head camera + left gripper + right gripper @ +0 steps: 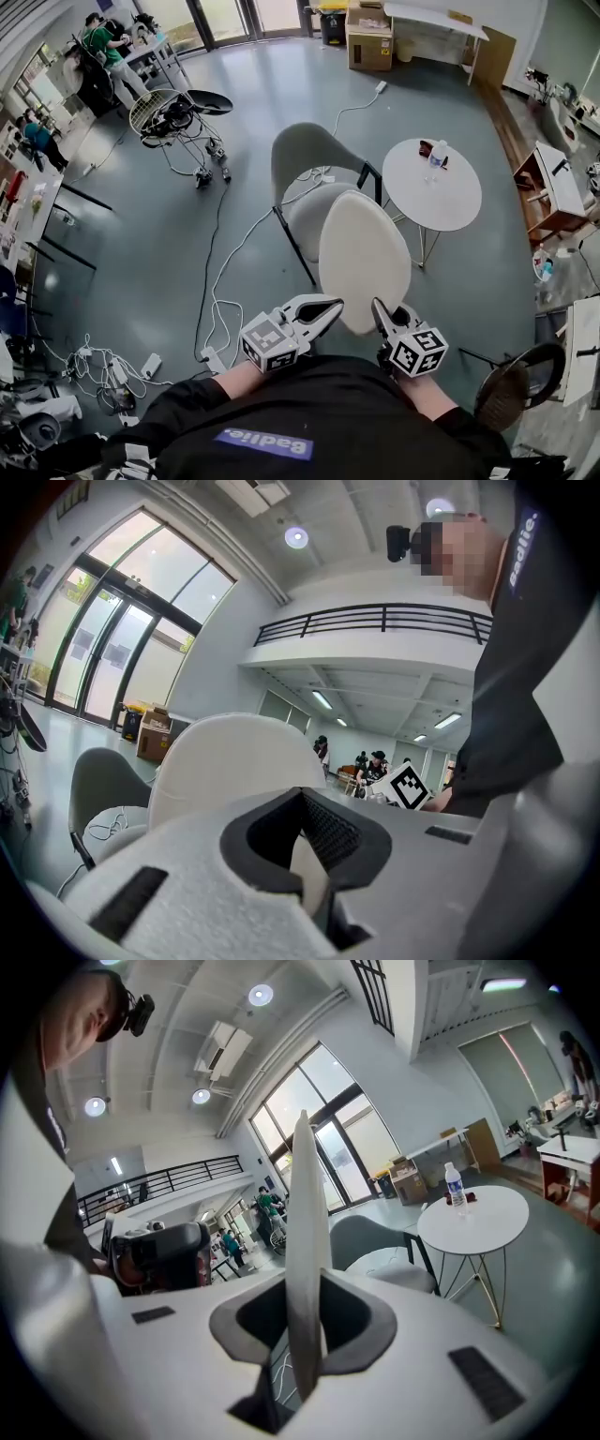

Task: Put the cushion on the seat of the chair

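I am holding the cushion (364,253) flat before the chair (309,155), left gripper (326,310) and right gripper (380,317) each clamped on its near edge, ready for the seat.

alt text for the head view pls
The left gripper and right gripper clamp the near edge of a white cushion in front of a grey chair. A round table with a bottle stands to its right.

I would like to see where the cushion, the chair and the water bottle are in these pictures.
cushion (364,258), head view, middle of its white face.
chair (306,150), head view, on the grey backrest.
water bottle (454,1186), right gripper view, on its body.
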Demonstrator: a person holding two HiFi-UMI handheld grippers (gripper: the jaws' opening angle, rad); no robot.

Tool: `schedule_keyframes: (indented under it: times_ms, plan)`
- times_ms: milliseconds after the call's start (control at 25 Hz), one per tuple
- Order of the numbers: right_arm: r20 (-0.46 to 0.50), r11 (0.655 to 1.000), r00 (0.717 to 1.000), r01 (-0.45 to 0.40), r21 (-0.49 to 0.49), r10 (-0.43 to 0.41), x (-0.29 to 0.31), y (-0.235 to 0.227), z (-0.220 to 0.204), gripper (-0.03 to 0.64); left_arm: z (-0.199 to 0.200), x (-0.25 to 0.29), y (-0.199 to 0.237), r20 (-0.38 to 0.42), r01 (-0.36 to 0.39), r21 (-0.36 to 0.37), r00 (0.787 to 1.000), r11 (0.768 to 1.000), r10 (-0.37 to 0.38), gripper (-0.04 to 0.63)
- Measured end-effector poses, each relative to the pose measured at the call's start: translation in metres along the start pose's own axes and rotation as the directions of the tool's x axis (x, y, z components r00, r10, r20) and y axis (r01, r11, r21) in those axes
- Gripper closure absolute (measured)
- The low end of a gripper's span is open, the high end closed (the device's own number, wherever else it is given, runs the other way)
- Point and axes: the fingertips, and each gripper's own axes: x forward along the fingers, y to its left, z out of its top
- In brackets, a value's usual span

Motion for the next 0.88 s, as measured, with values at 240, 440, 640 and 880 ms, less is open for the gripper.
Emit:
schedule_keyframes:
  times_ms: [240, 440, 640, 880]
  plan:
    - [-0.018, 0.998, 0.998, 0.062, 0.009, -0.061, 0.063, -0.012, 0.022, 0.545, 0.024, 0.008, 0.078, 0.013, 0.038, -0.001, 0.999, 0.999, -0.038, 0.594]
    - [-0.023, 0.993, 0.994, 0.112, 0.048, -0.111, 0.125, -0.017, 0.045, 0.545, 0.050, 0.003, 0.153, 0.012, 0.065, 0.012, 0.998, 0.998, -0.065, 0.594]
    - [-0.038, 0.984, 0.987, 0.157, 0.083, -0.154, 0.185, -0.029, 0.059, 0.545, 0.069, 0.004, 0.218, 0.014, 0.080, 0.003, 0.997, 0.997, -0.080, 0.594]
    - [-0.065, 0.975, 0.983, 0.178, 0.131, -0.171, 0.235, -0.043, 0.065, 0.545, 0.075, 0.006, 0.273, 0.000, 0.065, -0.002, 0.998, 0.998, -0.065, 0.594]
